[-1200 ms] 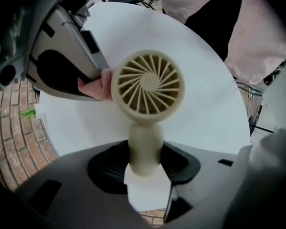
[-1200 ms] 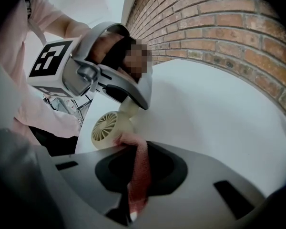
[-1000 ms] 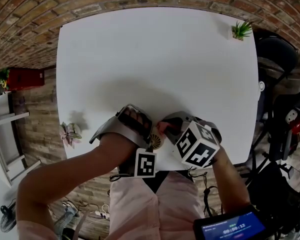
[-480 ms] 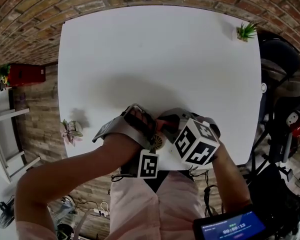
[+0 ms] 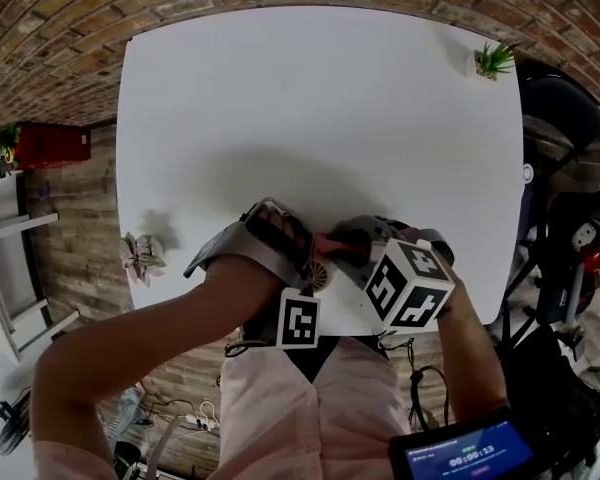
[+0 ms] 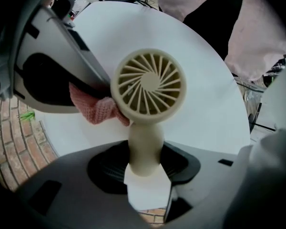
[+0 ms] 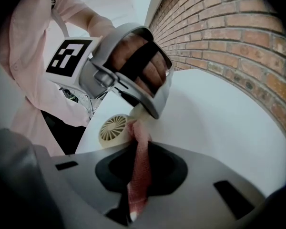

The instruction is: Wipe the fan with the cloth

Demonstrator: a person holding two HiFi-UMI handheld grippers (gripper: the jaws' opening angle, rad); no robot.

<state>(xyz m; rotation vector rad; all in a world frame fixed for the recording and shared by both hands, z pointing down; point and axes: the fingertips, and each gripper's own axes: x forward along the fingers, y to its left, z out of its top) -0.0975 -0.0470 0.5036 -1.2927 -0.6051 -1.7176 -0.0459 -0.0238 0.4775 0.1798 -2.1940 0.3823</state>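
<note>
Compared with a second ago, the right gripper (image 7: 138,190) is seen slightly shifted and rolled: in the head view its marker cube (image 5: 408,286) is turned and lies a little further from the left gripper (image 6: 144,168). No change of place is seen for the left gripper or for the fan (image 6: 148,84).

The fan is held over the near edge of the table (image 5: 320,108). Its handle is clamped between the left jaws and its round head stands just ahead of them, with the grille turned to that gripper's camera. The cloth (image 7: 142,147) is pinched between the right jaws. A strip of it is stretched forward from their tips, and its free end is pressed against the rim of the fan head, on the side that faces the right gripper.

The wiping step is judged to be under way, with the rim being rubbed. How much of the fan is already cleaned cannot be told. For the next move, the cloth should be drawn along the rim and over the grille while contact is kept. The handle must be held firmly so that the fan is not turned by the push, and the cloth must not be allowed to slip out of the right jaws.
</note>
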